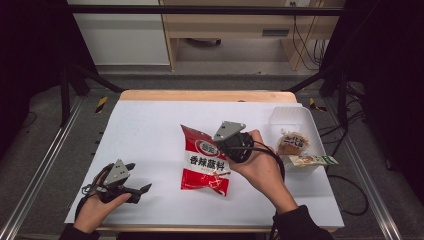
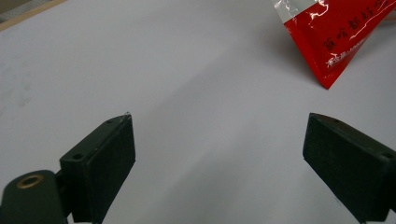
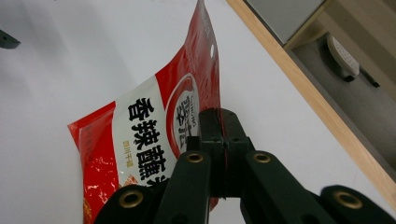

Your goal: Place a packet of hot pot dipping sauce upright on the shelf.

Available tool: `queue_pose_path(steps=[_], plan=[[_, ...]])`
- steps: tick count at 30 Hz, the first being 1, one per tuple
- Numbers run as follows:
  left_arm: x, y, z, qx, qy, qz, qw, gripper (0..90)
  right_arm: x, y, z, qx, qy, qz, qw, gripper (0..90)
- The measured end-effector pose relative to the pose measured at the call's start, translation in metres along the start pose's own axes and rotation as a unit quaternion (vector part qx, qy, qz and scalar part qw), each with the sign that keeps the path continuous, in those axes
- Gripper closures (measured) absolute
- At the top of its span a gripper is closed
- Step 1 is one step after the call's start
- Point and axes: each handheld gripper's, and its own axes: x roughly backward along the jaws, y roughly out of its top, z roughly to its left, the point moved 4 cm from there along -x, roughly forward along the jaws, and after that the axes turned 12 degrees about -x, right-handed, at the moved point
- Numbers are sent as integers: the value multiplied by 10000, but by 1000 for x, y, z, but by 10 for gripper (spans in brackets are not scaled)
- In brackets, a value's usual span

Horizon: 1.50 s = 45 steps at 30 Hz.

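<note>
Red-and-white glossy foil snack pouch [image 1: 206, 161] with black characters: high view puts it mid white-covered tabletop [image 1: 150, 130], right edge under the right tongs [image 1: 226, 150]; whether its lower end touches the sheet I can't tell. Left tongs [image 1: 137, 192] sit near the front-left corner, well apart from the pouch. Clear plastic tray [image 1: 300, 117] at right holds a wrapped brown bun [image 1: 292, 142]; a flat green-ended packet [image 1: 312, 160] lies across its front rim.

Left gripper view: black jaws spread wide over bare tabletop, nothing between them; one red corner of the pouch [image 2: 329, 79] pokes in top right.

Right gripper view: right tongs [image 3: 224, 135] pressed together, pinching the pouch [image 3: 154, 135] on its side edge, near the logo end. The pouch hangs off the grip and tilts.

Handling judgement: light, thin, floppy film, slick surface, probably powder or crumb fill that shifts. Grip the flat seam or margin, not the puffed belly. A one-edge pinch lets it swing and droop; move slowly.
</note>
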Motion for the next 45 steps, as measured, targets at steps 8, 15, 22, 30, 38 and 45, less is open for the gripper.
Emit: queue_pose_path(steps=[8,15,22,30,38,45], plan=[[4,0,2,30,-35,-30,10000,91,3,19,7,213,201,-112,9995,900],[12,7,4,-86,-254,-137,9995,98,5,26,9,307,382,-176,9986,900],[13,27,13,-376,-218,-90,9990,116,7,33,12,430,500,-184,9977,900],[15,56,28,-434,-306,-169,9984,119,8,38,17,556,622,-238,9962,900],[20,86,42,-558,-285,-253,9977,122,10,40,21,667,748,-278,9946,900],[19,99,40,-711,-417,-340,9960,144,13,40,27,787,822,-381,9928,900]])
